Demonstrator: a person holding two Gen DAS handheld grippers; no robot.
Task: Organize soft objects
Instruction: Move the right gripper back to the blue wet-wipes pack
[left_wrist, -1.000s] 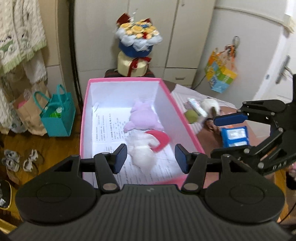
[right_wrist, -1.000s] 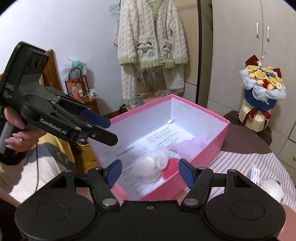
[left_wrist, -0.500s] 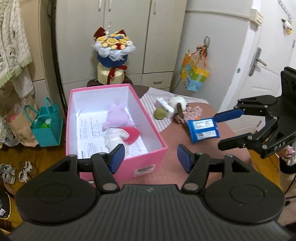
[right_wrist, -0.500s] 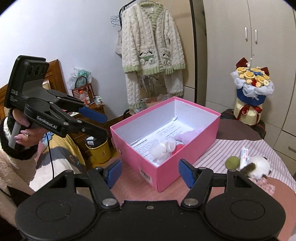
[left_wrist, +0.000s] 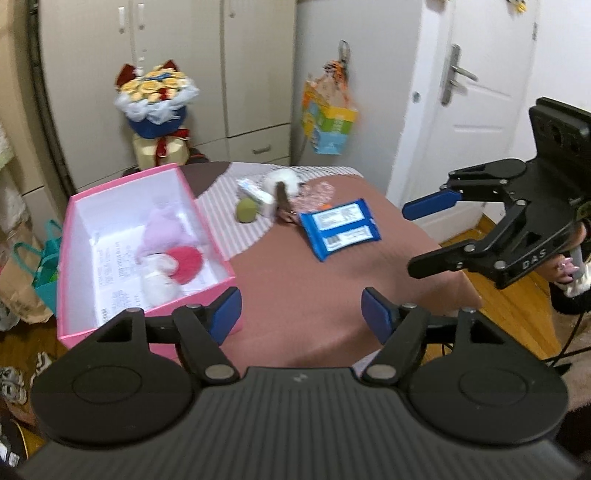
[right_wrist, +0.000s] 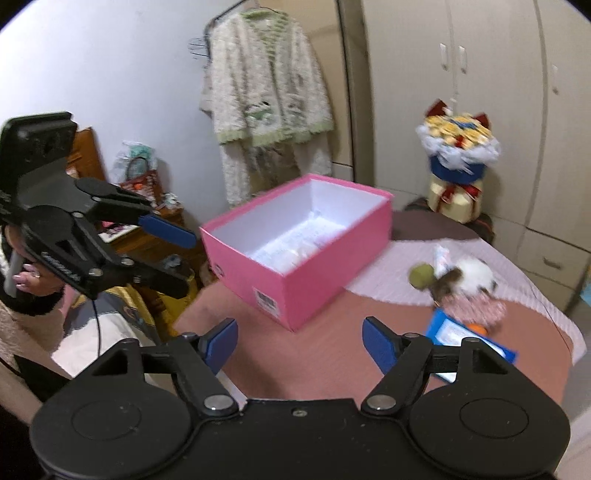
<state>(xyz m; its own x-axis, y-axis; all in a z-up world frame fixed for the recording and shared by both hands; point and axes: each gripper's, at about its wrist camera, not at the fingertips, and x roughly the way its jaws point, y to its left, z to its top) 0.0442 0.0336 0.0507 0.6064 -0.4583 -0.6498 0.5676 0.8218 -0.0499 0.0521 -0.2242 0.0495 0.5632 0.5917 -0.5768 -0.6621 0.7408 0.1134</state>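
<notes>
At the bottom of each wrist view the camera's own jaws stand apart and are opening, with nothing between them: the left gripper (left_wrist: 300, 314) hangs over bare brown tabletop, the right gripper (right_wrist: 300, 341) likewise. Neither is grasping anything.

Just beyond, left of centre in the left wrist view, sits the pink box (left_wrist: 77, 258), open-topped. Inside lie a white plush (left_wrist: 159, 280), a red soft piece (left_wrist: 186, 260) touching it, and a lilac plush (left_wrist: 162, 230) behind them. So part of the sorting looks done.

Farther back, near frame centre, the unsorted cluster remains on the table (left_wrist: 314, 295): a blue wipes pack (left_wrist: 340, 227), a green ball (left_wrist: 246, 210), a small tube (left_wrist: 255, 192), a white-and-brown plush (left_wrist: 284, 182) and a pink patterned piece (left_wrist: 317, 190). The plush and perhaps the patterned piece seem left to go in.

The left wrist view alone shows the box's contents; from the right wrist view its near wall hides them, showing only printed paper on the floor. The right wrist view alone shows a knitted cardigan (right_wrist: 266, 99) hanging at upper centre.
</notes>
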